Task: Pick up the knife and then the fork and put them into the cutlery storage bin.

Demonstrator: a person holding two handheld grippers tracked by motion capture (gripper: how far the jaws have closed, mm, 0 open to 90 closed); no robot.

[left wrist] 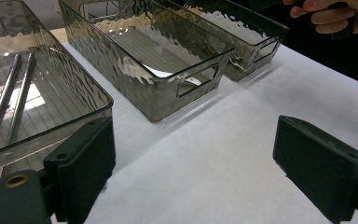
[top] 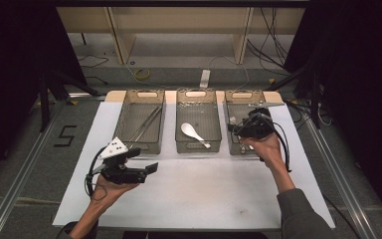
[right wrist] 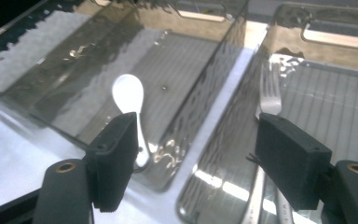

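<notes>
Three smoky clear bins stand in a row on white paper. The left bin (top: 140, 95) holds metal chopsticks (top: 146, 123) (left wrist: 9, 102). A white spoon (top: 193, 133) (right wrist: 128, 95) lies in the middle bin (top: 198, 94) (left wrist: 158, 93). In the right bin (top: 242, 94) (right wrist: 307, 42) lies a metal fork (right wrist: 270, 93). My left gripper (top: 144, 159) (left wrist: 191, 163) hovers open over the paper in front of the left bin, nothing between its jaws. My right gripper (top: 236, 129) (right wrist: 196, 149) is open above the right bin's front left corner, and the fork lies below it untouched.
The white paper (top: 199, 194) covers the table, with bare room in front of the bins. Metal rails (top: 25, 164) run along both sides. The person's right hand (left wrist: 331, 16) shows beyond the far bin in the left gripper view.
</notes>
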